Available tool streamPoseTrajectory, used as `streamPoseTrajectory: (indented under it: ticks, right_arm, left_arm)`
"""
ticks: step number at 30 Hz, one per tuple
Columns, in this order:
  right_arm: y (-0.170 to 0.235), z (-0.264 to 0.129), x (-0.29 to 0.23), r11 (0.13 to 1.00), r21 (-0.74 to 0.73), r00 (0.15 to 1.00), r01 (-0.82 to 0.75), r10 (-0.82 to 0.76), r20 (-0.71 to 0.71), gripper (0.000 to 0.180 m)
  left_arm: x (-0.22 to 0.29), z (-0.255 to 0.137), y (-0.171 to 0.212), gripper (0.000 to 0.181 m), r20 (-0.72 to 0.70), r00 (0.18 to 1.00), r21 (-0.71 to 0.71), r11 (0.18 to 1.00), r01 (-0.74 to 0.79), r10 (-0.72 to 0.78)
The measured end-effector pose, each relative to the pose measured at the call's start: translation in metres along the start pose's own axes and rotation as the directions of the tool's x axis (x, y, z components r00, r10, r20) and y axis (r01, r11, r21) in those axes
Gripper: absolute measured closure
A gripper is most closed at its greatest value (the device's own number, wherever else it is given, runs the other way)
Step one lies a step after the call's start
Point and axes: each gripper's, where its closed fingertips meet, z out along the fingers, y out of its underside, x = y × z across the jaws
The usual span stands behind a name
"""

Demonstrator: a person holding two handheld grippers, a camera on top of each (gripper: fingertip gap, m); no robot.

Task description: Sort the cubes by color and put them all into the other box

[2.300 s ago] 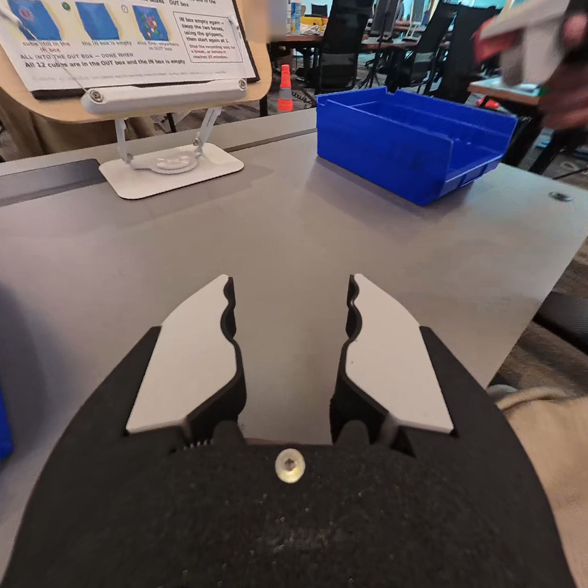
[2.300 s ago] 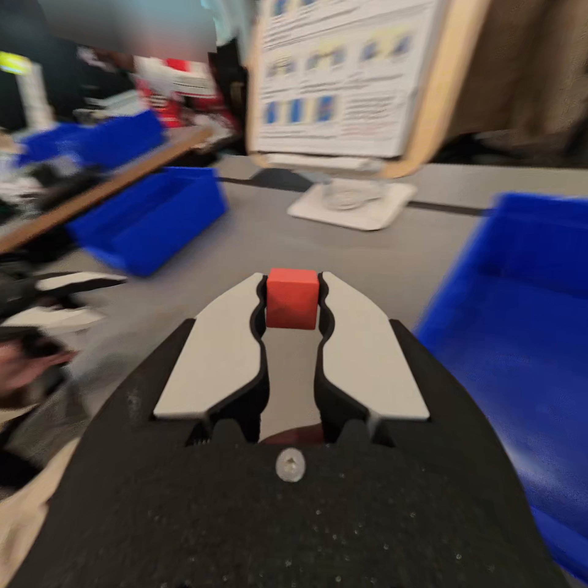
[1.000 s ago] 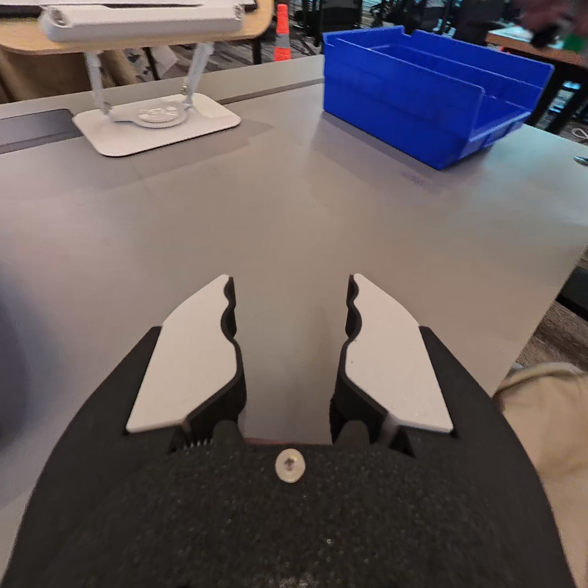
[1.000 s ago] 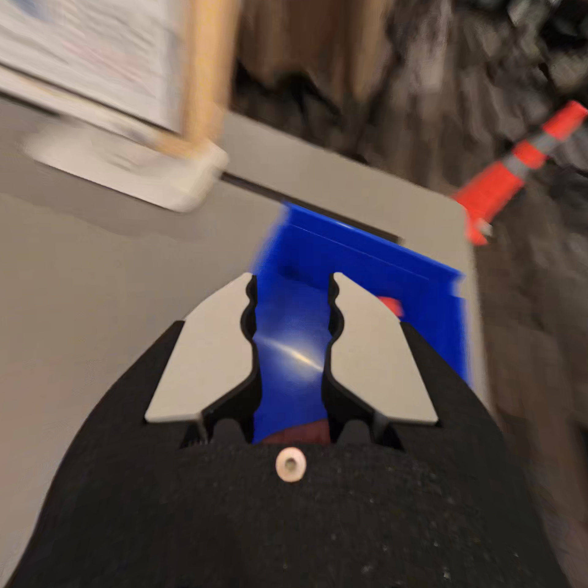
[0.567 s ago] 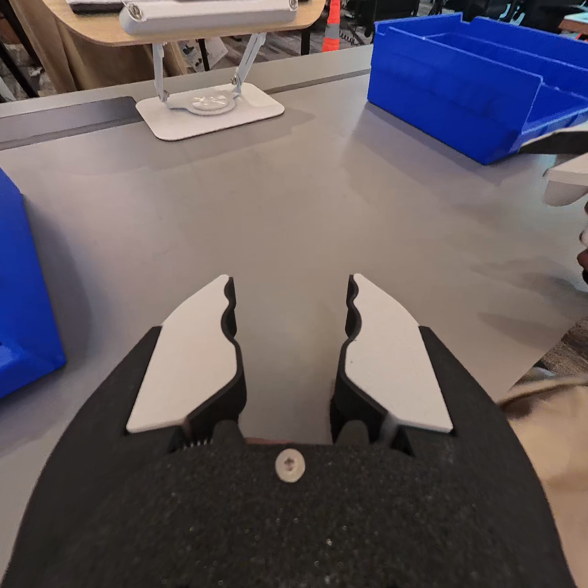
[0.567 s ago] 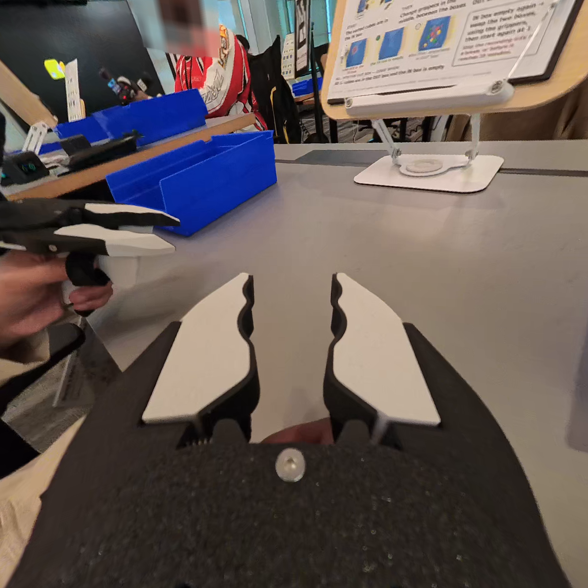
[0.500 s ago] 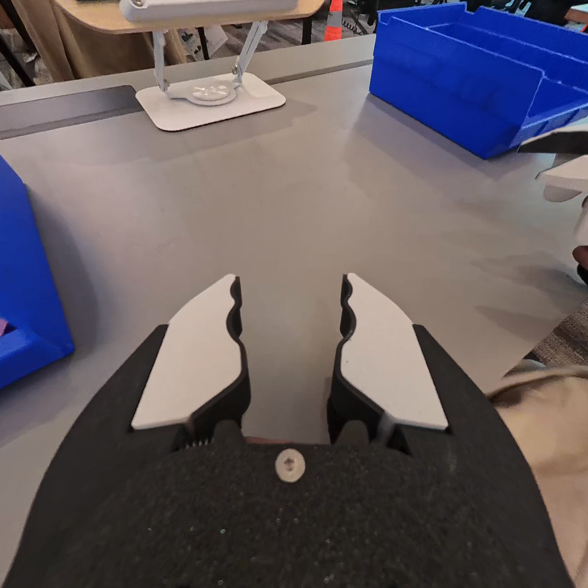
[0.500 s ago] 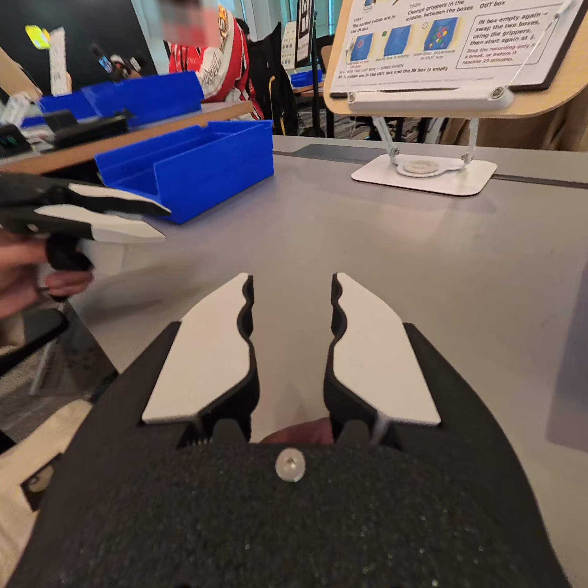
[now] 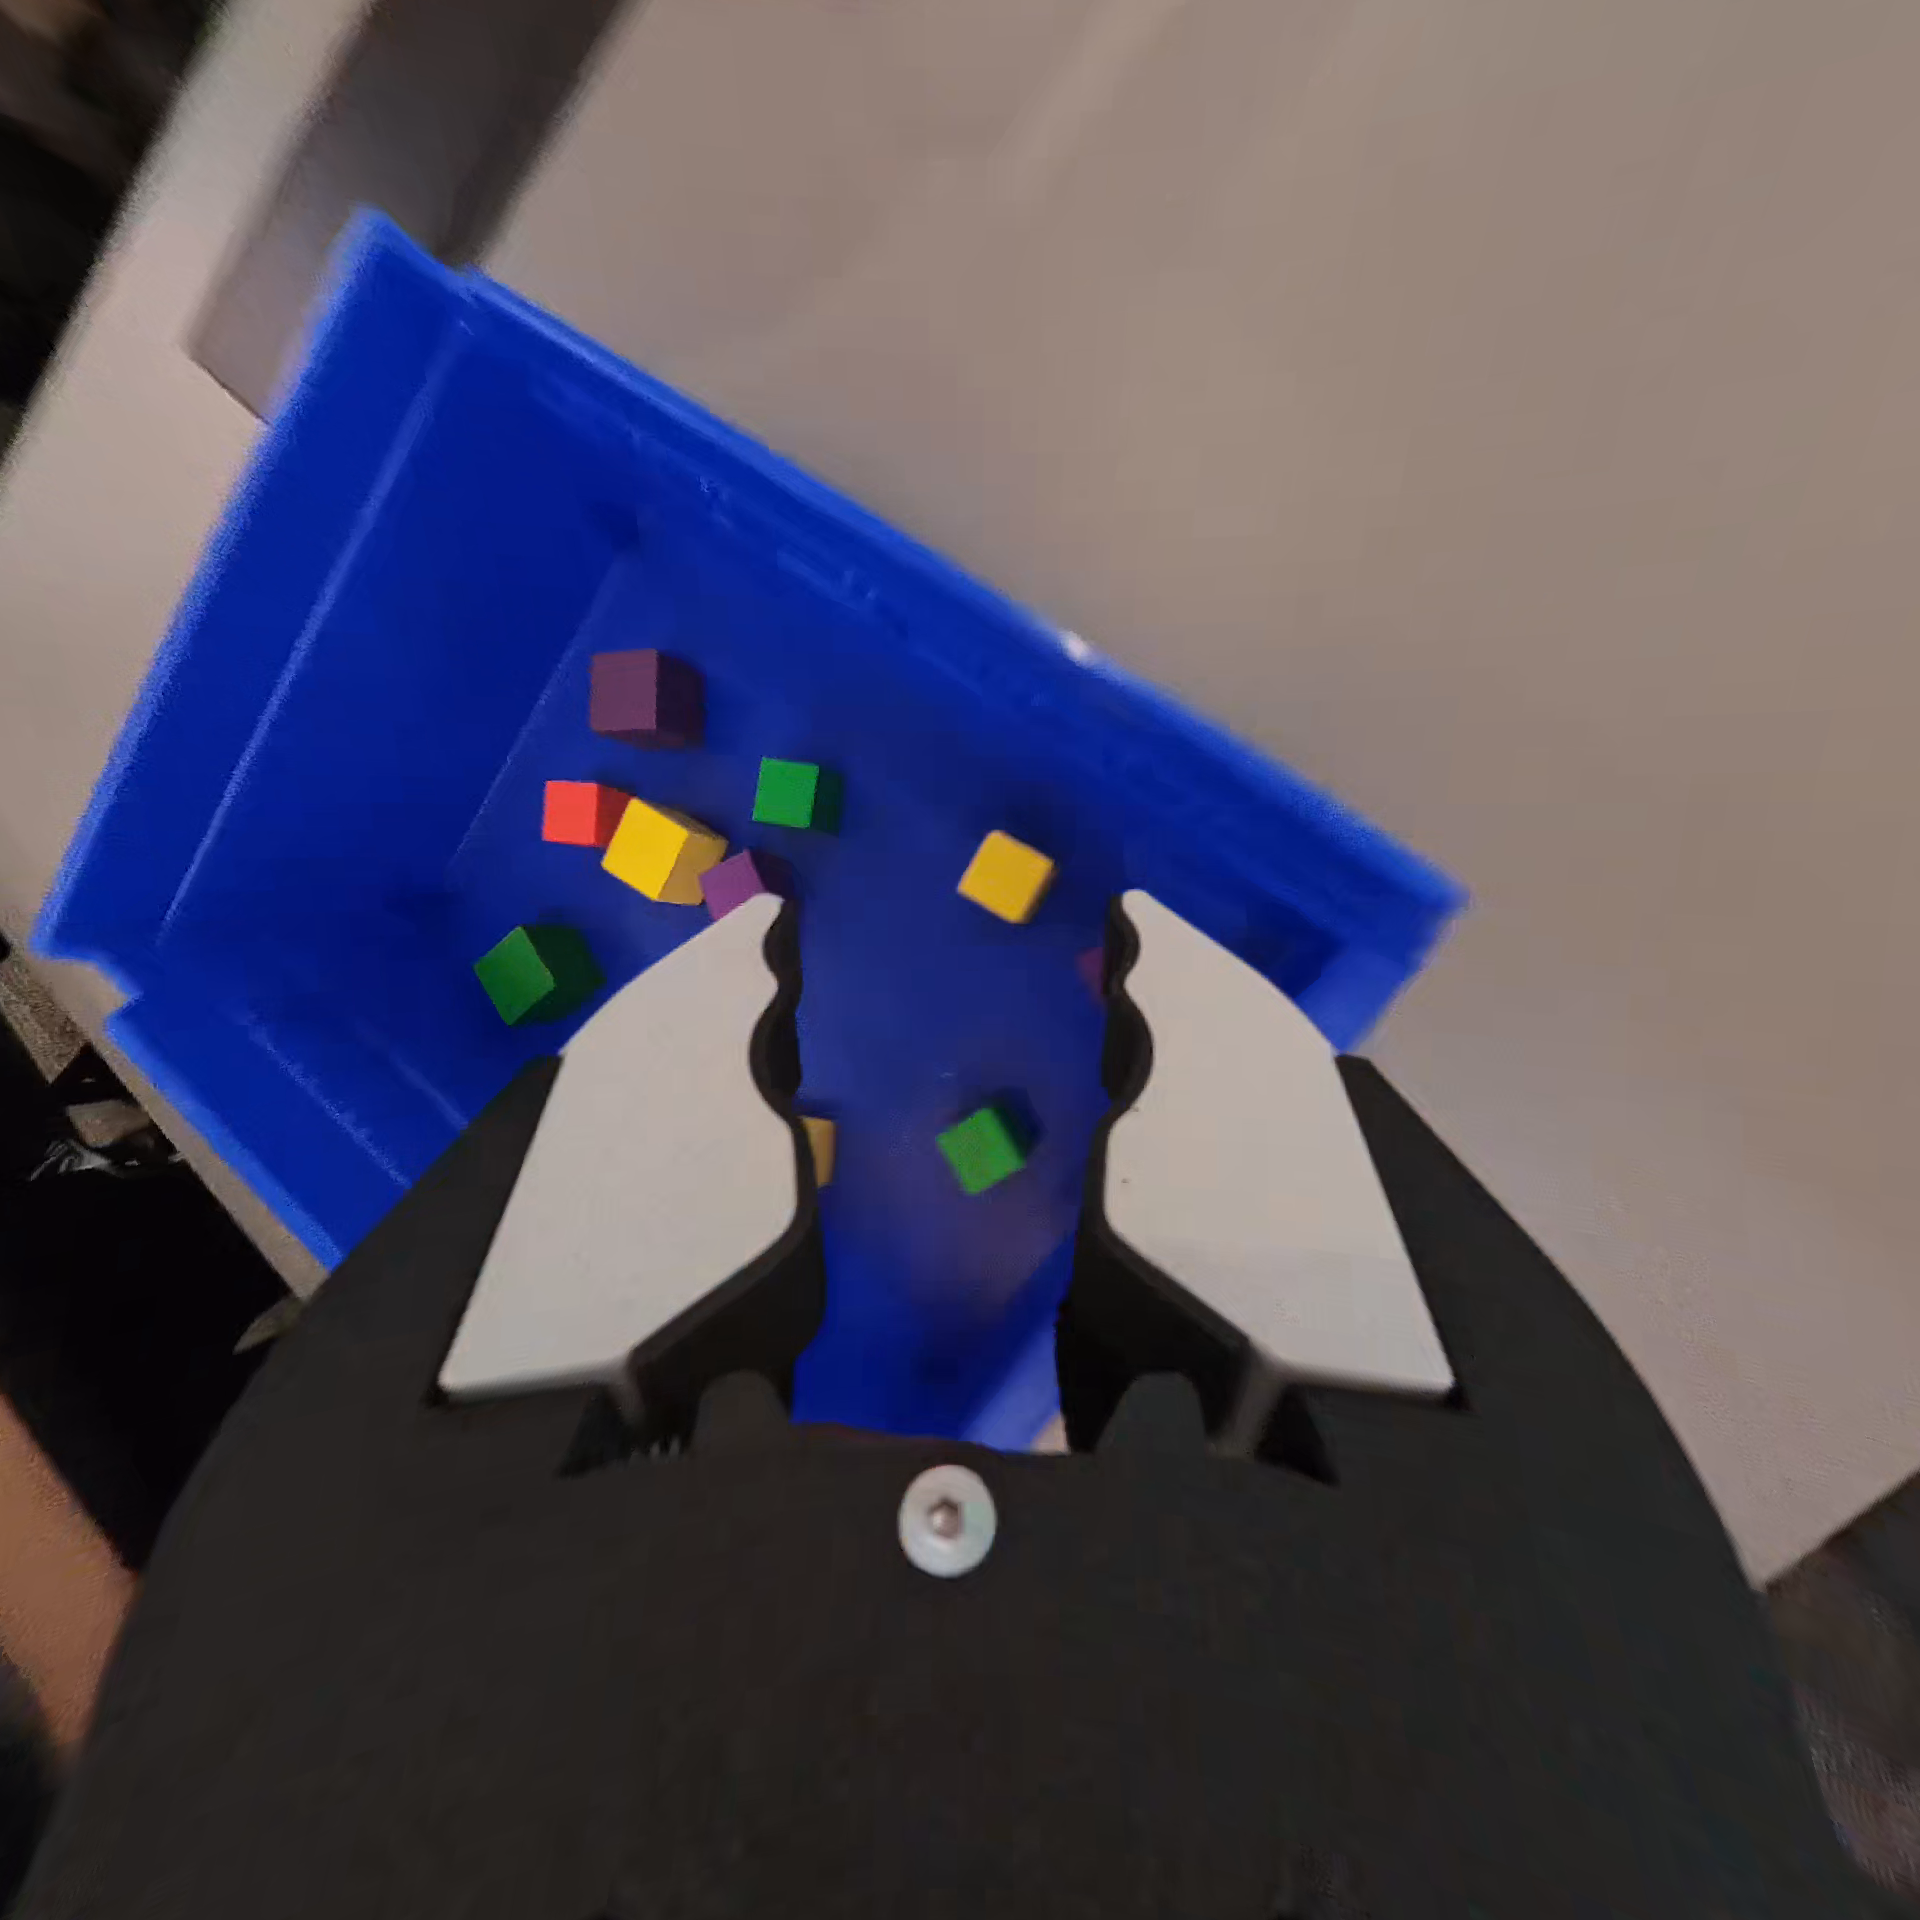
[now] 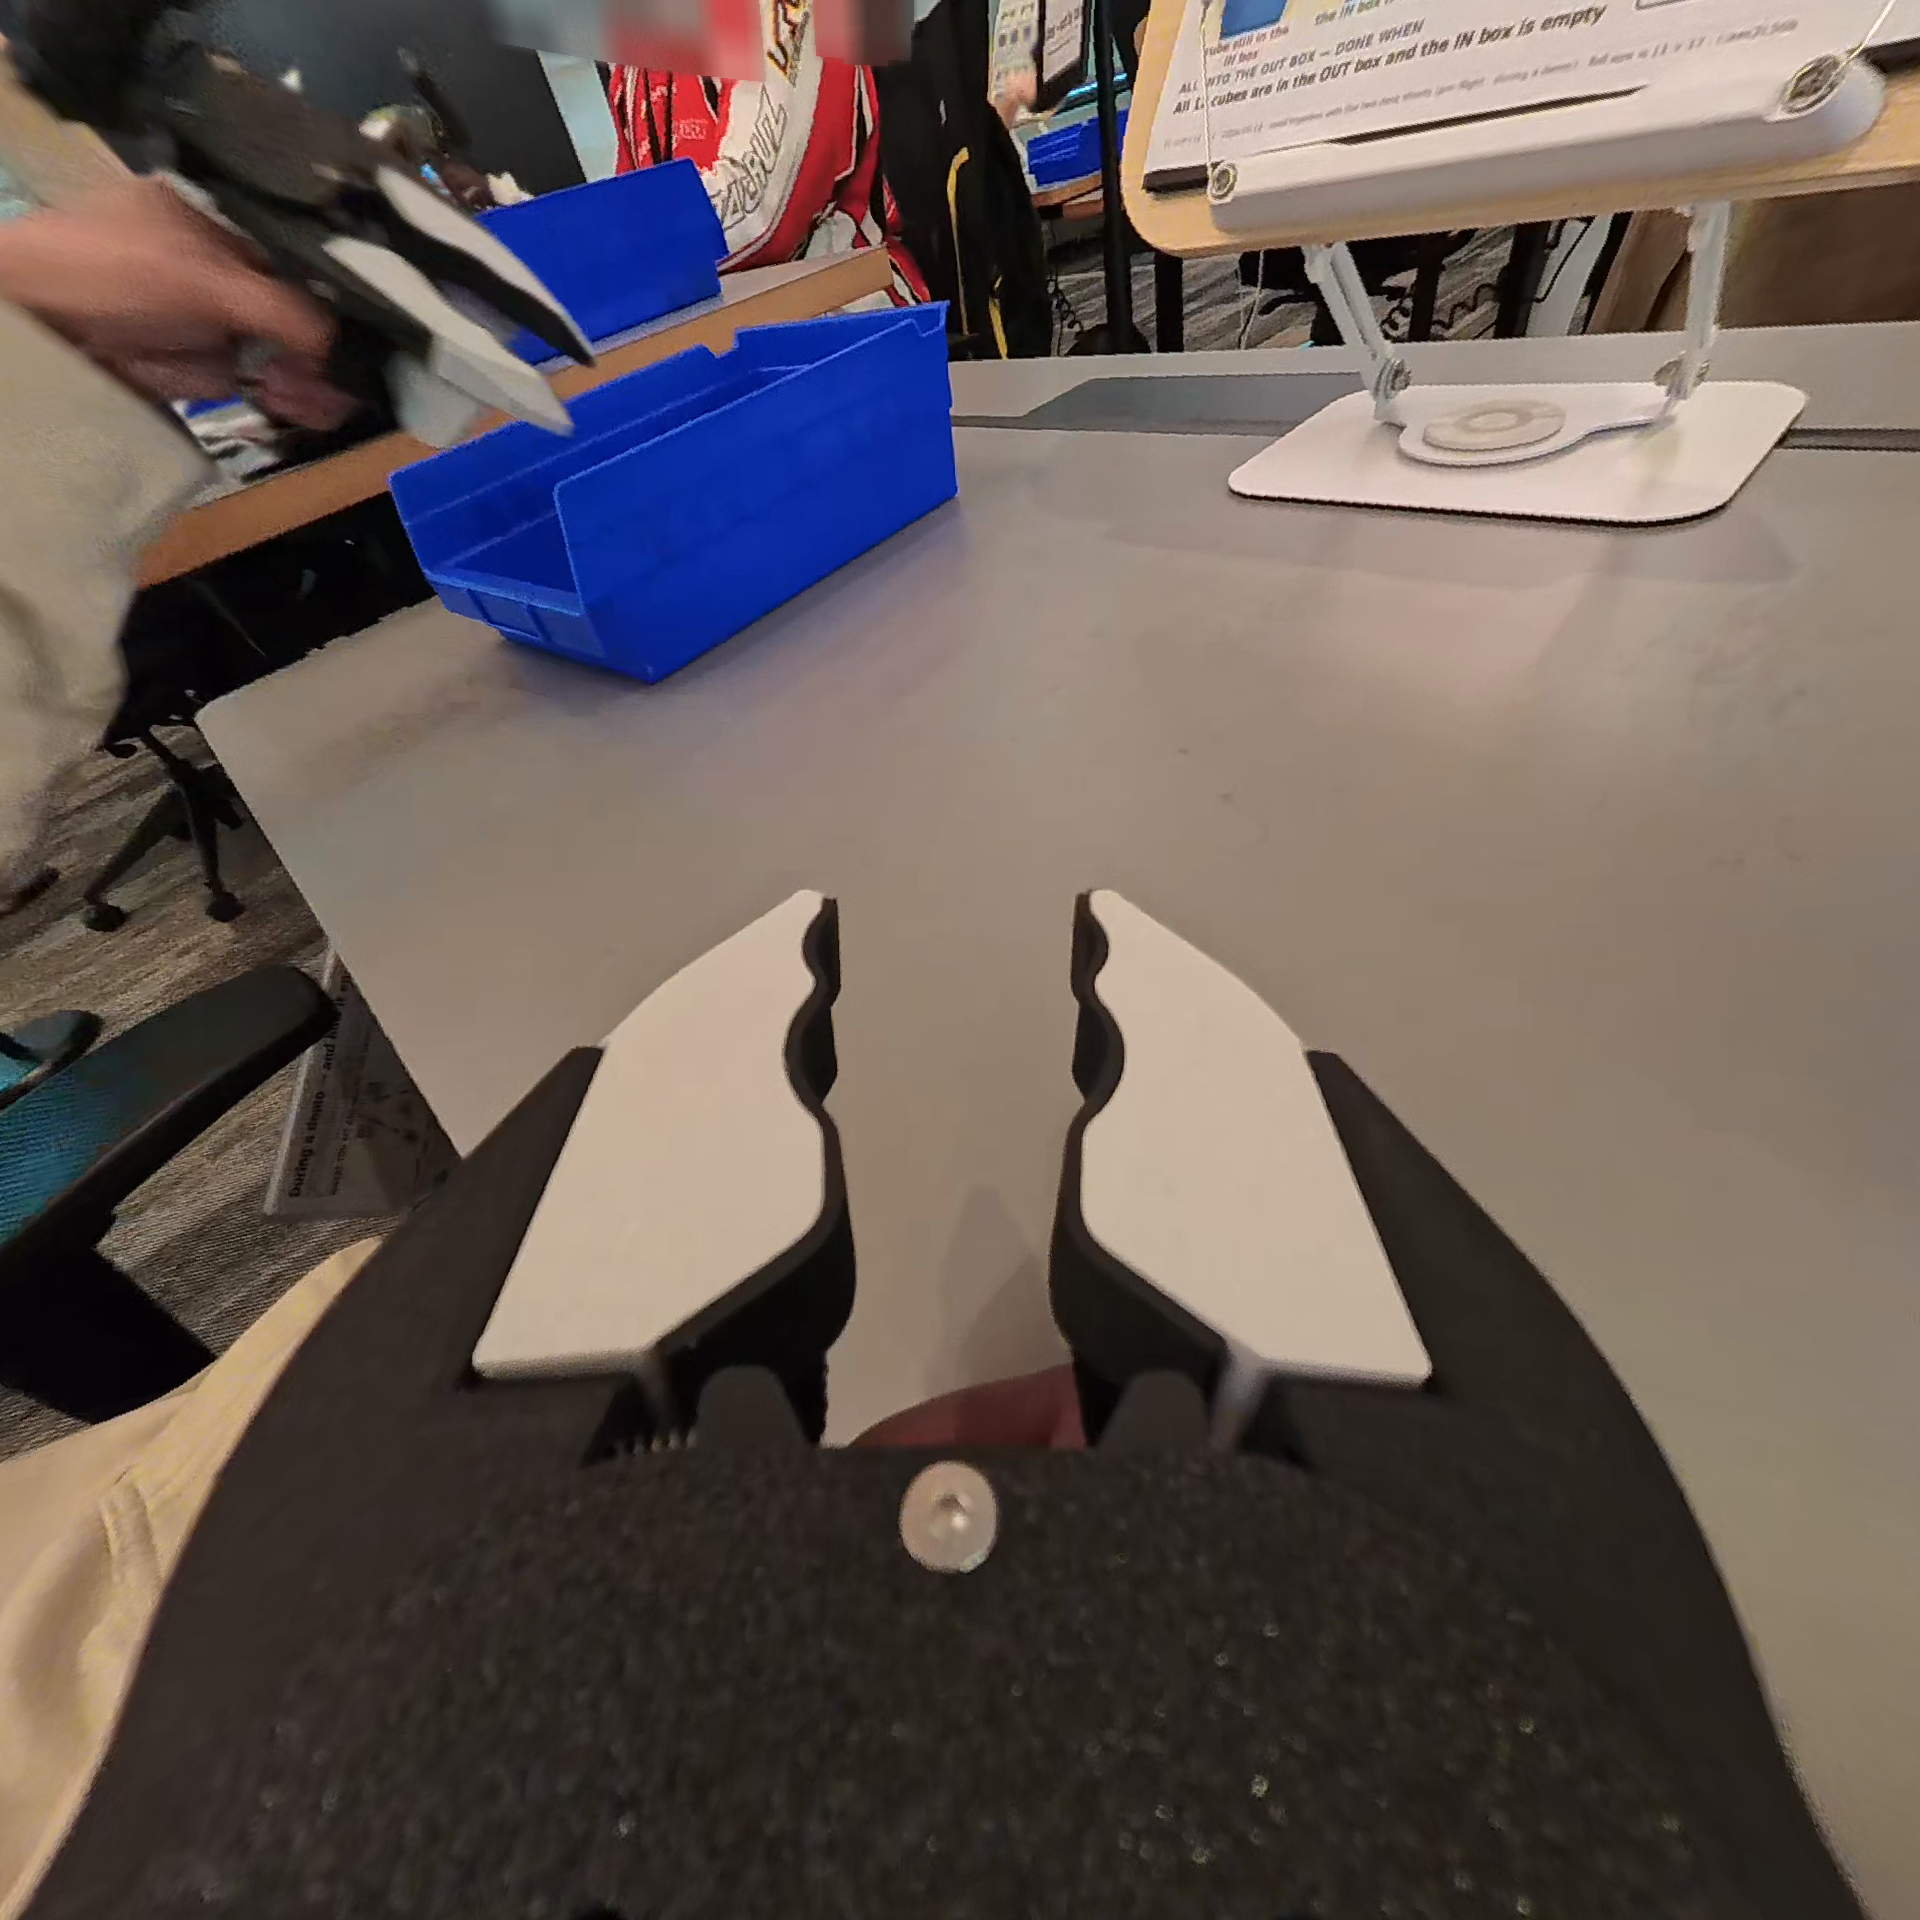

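The left claw [image 9: 945, 914] is hanging open and empty over the blue bin [image 9: 312, 727] of mixed cubes, probably choosing one such as the green cube [image 9: 982, 1148] below. The right claw [image 10: 954, 914] is waiting open and empty above the grey counter [image 10: 1351, 779].

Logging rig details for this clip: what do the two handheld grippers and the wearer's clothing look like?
Both the left gripper and the right gripper match: a textured black body, a silver hex screw at centre, and two white-topped fingers with wavy black inner edges. No cables show. A beige sleeve appears beside the right gripper.
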Motion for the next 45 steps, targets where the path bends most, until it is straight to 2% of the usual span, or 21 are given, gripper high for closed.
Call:
streamPoseTrajectory:
  ticks: [3,6,10,12,13,14,18,20,22,26,28,30,32,35,37,41,45]
  right_arm:
    - [0.001,0.002,-0.005,0.997,-0.005,0.996,-0.073,0.073,0.047,0.136]
    - [0.002,0.003,-0.004,0.994,-0.012,0.992,-0.108,0.108,0.058,0.136]
    - [0.003,-0.001,0.001,0.988,-0.01,0.986,-0.154,0.154,0.069,0.137]
    - [0.003,-0.002,0.002,0.985,-0.01,0.983,-0.17,0.17,0.074,0.137]
    - [0.003,-0.002,0.003,0.985,-0.008,0.982,-0.175,0.175,0.075,0.137]
    - [0.003,-0.003,0.003,0.984,-0.009,0.981,-0.176,0.176,0.076,0.138]
    - [0.004,-0.002,0.0,0.987,-0.023,0.984,-0.16,0.161,0.079,0.139]
    - [0.004,-0.001,0.0,0.988,-0.023,0.985,-0.152,0.153,0.08,0.139]
    - [0.003,-0.002,0.0,0.989,-0.023,0.986,-0.145,0.147,0.08,0.14]
    - [-0.002,-0.005,0.003,0.99,-0.01,0.988,-0.138,0.138,0.073,0.141]
    - [-0.005,-0.007,0.005,0.991,-0.005,0.989,-0.131,0.131,0.068,0.142]
    - [-0.009,-0.009,0.007,0.993,-0.002,0.991,-0.121,0.121,0.06,0.142]
    - [-0.012,-0.011,0.007,0.993,0.004,0.992,-0.115,0.114,0.056,0.142]
    - [-0.014,-0.015,0.009,0.993,0.016,0.991,-0.119,0.118,0.064,0.143]
    - [-0.012,-0.015,0.009,0.989,0.01,0.985,-0.148,0.147,0.09,0.143]
    - [-0.004,-0.011,0.005,0.963,-0.032,0.946,-0.268,0.269,0.18,0.142]
    - [-0.002,-0.007,-0.002,0.915,-0.09,0.886,-0.393,0.403,0.228,0.144]
  left_arm:
    - [-0.031,0.045,0.013,0.126,-0.085,0.996,-0.174,0.984,-0.05,0.035]
    - [-0.049,0.077,0.016,0.13,-0.159,0.987,-0.23,0.973,-0.031,-0.006]
    - [-0.052,0.108,0.026,0.129,-0.199,0.98,-0.29,0.954,-0.072,0.014]
    - [-0.052,0.119,0.035,0.129,-0.197,0.98,-0.329,0.939,-0.101,0.037]
    - [-0.052,0.123,0.039,0.135,-0.201,0.979,-0.347,0.931,-0.112,0.043]
    - [-0.049,0.125,0.038,0.158,-0.222,0.975,-0.334,0.937,-0.101,0.026]
    - [-0.049,0.118,0.046,0.159,-0.222,0.975,-0.371,0.923,-0.103,0.019]
    - [-0.044,0.105,0.039,0.159,-0.212,0.977,-0.318,0.944,-0.083,0.015]
    - [-0.037,0.084,0.024,0.159,-0.17,0.985,-0.205,0.977,-0.066,0.031]
    - [-0.014,0.018,-0.025,0.158,-0.007,1.0,0.139,0.99,-0.007,0.008]
    - [0.008,-0.018,-0.05,0.159,0.052,0.995,0.334,0.941,0.059,-0.08]
    - [0.043,-0.046,-0.07,0.159,0.023,0.983,0.495,0.856,0.146,-0.181]
    - [0.082,-0.06,-0.079,0.159,-0.026,0.965,0.591,0.774,0.226,-0.261]
    - [0.144,-0.057,-0.084,0.159,-0.183,0.932,0.642,0.68,0.354,-0.313]
    - [0.176,-0.044,-0.084,0.159,-0.288,0.911,0.635,0.653,0.412,-0.295]
    - [0.217,-0.027,-0.083,0.159,-0.472,0.863,0.591,0.661,0.462,-0.181]
    - [0.237,-0.033,-0.099,0.159,-0.488,0.872,0.682,0.633,0.366,0.022]
